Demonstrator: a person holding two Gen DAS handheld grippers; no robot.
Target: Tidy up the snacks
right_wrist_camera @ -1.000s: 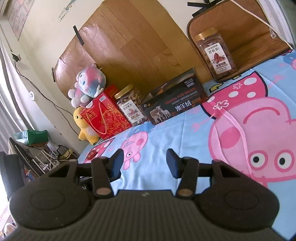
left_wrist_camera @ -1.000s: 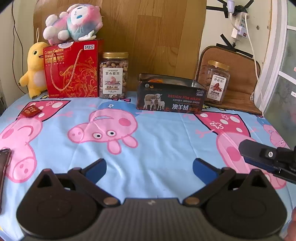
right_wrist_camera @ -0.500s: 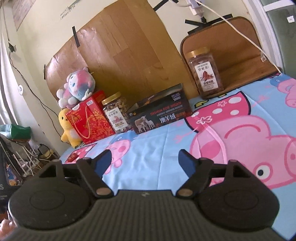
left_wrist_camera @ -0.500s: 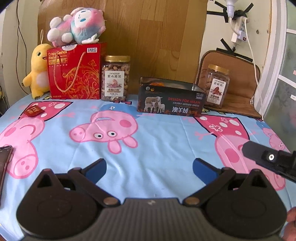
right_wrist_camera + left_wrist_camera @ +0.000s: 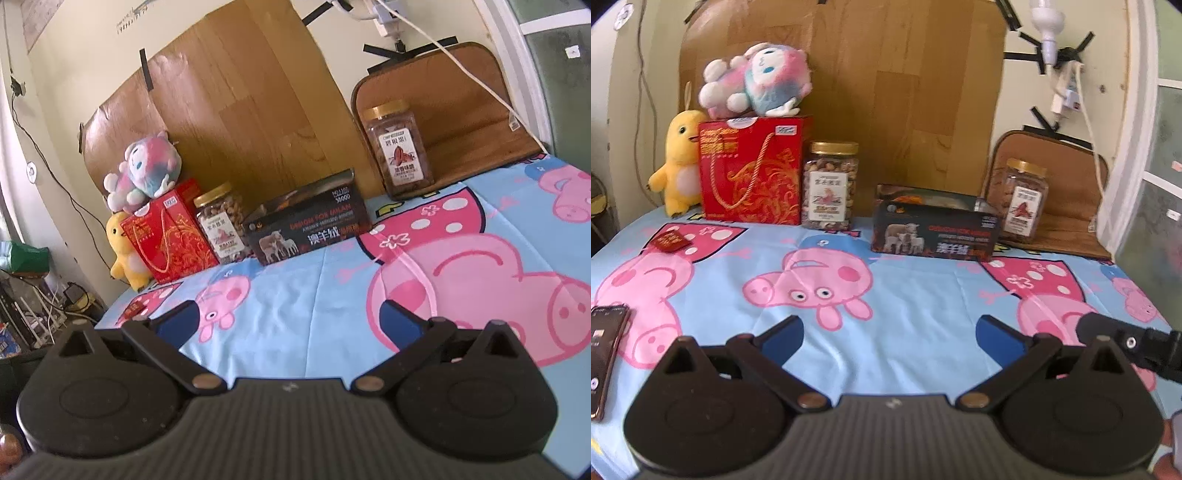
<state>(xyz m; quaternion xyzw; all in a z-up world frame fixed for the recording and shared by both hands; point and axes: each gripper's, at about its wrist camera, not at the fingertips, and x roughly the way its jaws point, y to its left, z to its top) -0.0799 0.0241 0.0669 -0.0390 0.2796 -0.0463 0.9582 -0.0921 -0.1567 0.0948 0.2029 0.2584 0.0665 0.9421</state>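
2 tools are hovering low over the surface, and neither is holding anything. The left tool is standing spread wide with only cloth between its fingers. The right tool is opening at this moment, likewise with nothing between its jaws; from the left wrist view, part of it is poking in at the right edge.

All the snacks are sitting well ahead of both tools, along the far edge of the surface against the wall board. Ahead and to the left, the red gift box is standing with the first nut jar just beside it. Straight ahead, the dark carton is lying flat. Ahead and to the right, the second nut jar is standing apart from the others on a brown mat. 1 small red packet is lying alone, nearer the left tool.

Judging by this, the sorting is looking barely begun: the second jar and the packet are waiting to be gathered, and no grasp is under way.
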